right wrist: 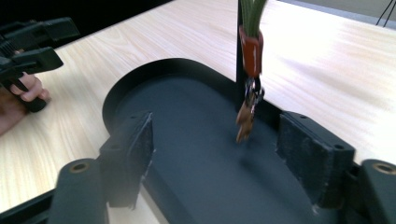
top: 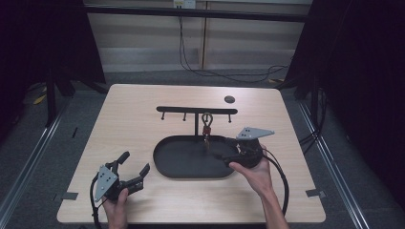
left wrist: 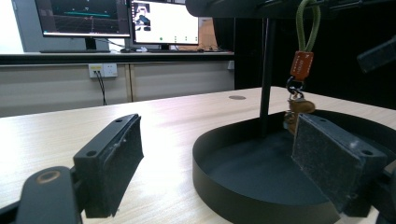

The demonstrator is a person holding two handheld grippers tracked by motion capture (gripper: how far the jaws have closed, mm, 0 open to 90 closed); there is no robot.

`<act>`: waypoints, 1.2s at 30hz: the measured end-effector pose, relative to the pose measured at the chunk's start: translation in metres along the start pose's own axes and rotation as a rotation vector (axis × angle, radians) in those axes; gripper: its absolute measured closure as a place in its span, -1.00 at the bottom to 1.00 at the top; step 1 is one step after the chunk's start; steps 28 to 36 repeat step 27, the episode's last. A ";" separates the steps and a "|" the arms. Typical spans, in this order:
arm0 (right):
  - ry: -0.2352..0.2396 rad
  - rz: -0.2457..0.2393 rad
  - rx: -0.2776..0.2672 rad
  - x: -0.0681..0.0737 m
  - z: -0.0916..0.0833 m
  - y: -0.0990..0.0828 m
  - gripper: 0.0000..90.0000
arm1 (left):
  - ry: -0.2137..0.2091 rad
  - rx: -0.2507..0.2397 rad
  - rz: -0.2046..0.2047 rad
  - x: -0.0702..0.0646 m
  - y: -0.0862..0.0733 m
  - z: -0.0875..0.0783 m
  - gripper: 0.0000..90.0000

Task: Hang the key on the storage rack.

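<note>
A black T-shaped rack [top: 196, 110] stands at the back rim of a black oval tray [top: 191, 175]. A keychain [top: 207, 129] with a green loop, a red tag and keys hangs from the rack over the tray. My right gripper [top: 224, 151] is open at the tray's right end and points left at the keys. In the right gripper view the keys [right wrist: 245, 116] hang just ahead of its spread jaws [right wrist: 217, 135], untouched. My left gripper [top: 136, 161] is open on the table left of the tray. Its view shows the keychain [left wrist: 301, 65] farther off.
A small dark disc [top: 229, 99] lies on the table behind the rack. Grey tape marks [top: 69, 195] sit at the front corners. Monitors [left wrist: 84, 18] stand on a far desk. Cables run over the floor behind the table. Bare wood surrounds the tray.
</note>
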State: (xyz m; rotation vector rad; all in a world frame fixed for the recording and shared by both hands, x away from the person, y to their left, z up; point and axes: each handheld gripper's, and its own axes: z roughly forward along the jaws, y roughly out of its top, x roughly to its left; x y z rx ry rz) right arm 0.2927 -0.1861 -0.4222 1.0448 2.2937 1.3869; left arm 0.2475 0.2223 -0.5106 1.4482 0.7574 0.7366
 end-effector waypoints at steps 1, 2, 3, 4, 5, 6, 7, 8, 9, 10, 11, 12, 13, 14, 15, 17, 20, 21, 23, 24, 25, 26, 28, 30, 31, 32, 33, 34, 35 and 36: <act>0.001 0.012 -0.016 0.000 0.000 -0.005 -0.44 | -0.001 0.000 0.000 0.000 0.000 0.000 -0.65; -0.008 0.025 -0.037 -0.001 -0.001 -0.010 -0.46 | -0.001 0.000 0.000 0.000 0.000 0.000 -0.65; -0.014 0.033 -0.059 -0.001 -0.002 -0.016 -0.46 | -0.001 0.000 0.000 0.000 0.000 0.000 -0.65; -0.018 0.040 -0.071 -0.001 -0.003 -0.020 -0.48 | -0.001 0.000 -0.001 0.000 0.000 0.000 -0.65; -0.026 0.055 -0.094 -0.001 -0.004 -0.026 -0.52 | 0.003 -0.001 -0.002 0.000 0.000 0.000 -0.65; -0.029 0.061 -0.102 -0.001 -0.005 -0.030 -0.56 | -0.001 0.000 0.000 0.000 0.000 0.000 -0.65; -0.052 0.069 -0.111 -0.001 -0.005 -0.036 -0.62 | 0.000 0.000 0.000 0.000 0.000 0.000 -0.65; -0.070 0.073 -0.116 -0.001 -0.005 -0.040 -0.63 | 0.000 0.000 -0.001 0.000 0.000 0.000 -0.65; -0.083 0.080 -0.134 -0.001 -0.005 -0.045 -0.62 | 0.000 0.000 0.000 0.000 0.000 0.000 -0.65; -0.089 0.086 -0.160 -0.002 -0.006 -0.050 -0.63 | 0.003 0.000 -0.001 0.000 0.000 0.000 -0.65; -0.094 0.092 -0.178 -0.002 -0.006 -0.054 -0.66 | 0.003 0.000 -0.001 0.000 0.000 0.000 -0.65; -0.106 0.099 -0.192 -0.002 -0.007 -0.058 -0.65 | 0.003 0.000 -0.001 0.000 0.000 0.000 -0.65; -0.123 0.103 -0.200 -0.002 -0.007 -0.062 -0.65 | 0.000 0.000 0.000 0.000 0.000 0.000 -0.65; -0.136 0.095 -0.201 -0.002 -0.007 -0.065 -0.65 | 0.000 -0.001 -0.001 0.000 0.000 0.000 -0.65; -0.155 0.100 -0.207 0.000 -0.007 -0.070 -0.64 | 0.003 -0.002 -0.003 0.000 0.000 0.000 -0.65; -0.168 0.102 -0.211 0.000 -0.005 -0.077 -0.63 | 0.003 -0.001 -0.003 0.000 0.000 0.000 -0.65; -0.194 0.105 -0.202 0.000 -0.002 -0.084 -0.63 | 0.007 0.001 0.004 0.000 0.000 0.000 -0.65; -0.202 0.103 -0.199 0.000 -0.002 -0.085 -0.63 | 0.004 0.000 -0.001 0.000 0.000 0.000 -0.65; -0.219 0.096 -0.202 0.000 -0.001 -0.087 -0.63 | 0.004 0.001 0.007 0.000 0.000 0.000 -0.65; -0.228 0.102 -0.213 0.000 0.000 -0.090 -0.63 | 0.007 0.001 0.004 0.000 0.000 0.000 -0.65; -0.225 0.112 -0.218 -0.001 0.001 -0.091 -0.60 | 0.007 0.000 0.004 0.000 0.000 0.000 -0.65; -0.227 0.119 -0.221 -0.002 0.002 -0.093 -0.61 | 0.008 0.000 0.002 0.000 0.000 0.000 -0.65; -0.232 0.128 -0.225 -0.003 0.003 -0.094 -0.61 | 0.004 0.000 -0.002 0.000 0.000 0.000 -0.65; -0.232 0.128 -0.225 -0.003 0.003 -0.094 -0.61 | 0.004 0.000 -0.002 0.000 0.000 0.000 -0.65; -0.232 0.128 -0.225 -0.003 0.003 -0.094 -0.61 | 0.004 0.000 -0.002 0.000 0.000 0.000 -0.65; -0.232 0.128 -0.225 -0.003 0.003 -0.094 -0.61 | 0.004 0.000 -0.002 0.000 0.000 0.000 -0.65; -0.232 0.128 -0.225 -0.003 0.003 -0.094 -0.61 | 0.004 0.000 -0.002 0.000 0.000 0.000 -0.65; -0.232 0.128 -0.225 -0.003 0.003 -0.094 -0.61 | 0.004 0.000 -0.002 0.000 0.000 0.000 -0.65; -0.232 0.128 -0.225 -0.003 0.003 -0.094 -0.61 | 0.004 0.000 -0.002 0.000 0.000 0.000 -0.65; -0.232 0.128 -0.225 -0.003 0.003 -0.094 -0.61 | 0.004 0.000 -0.002 0.000 0.000 0.000 -0.65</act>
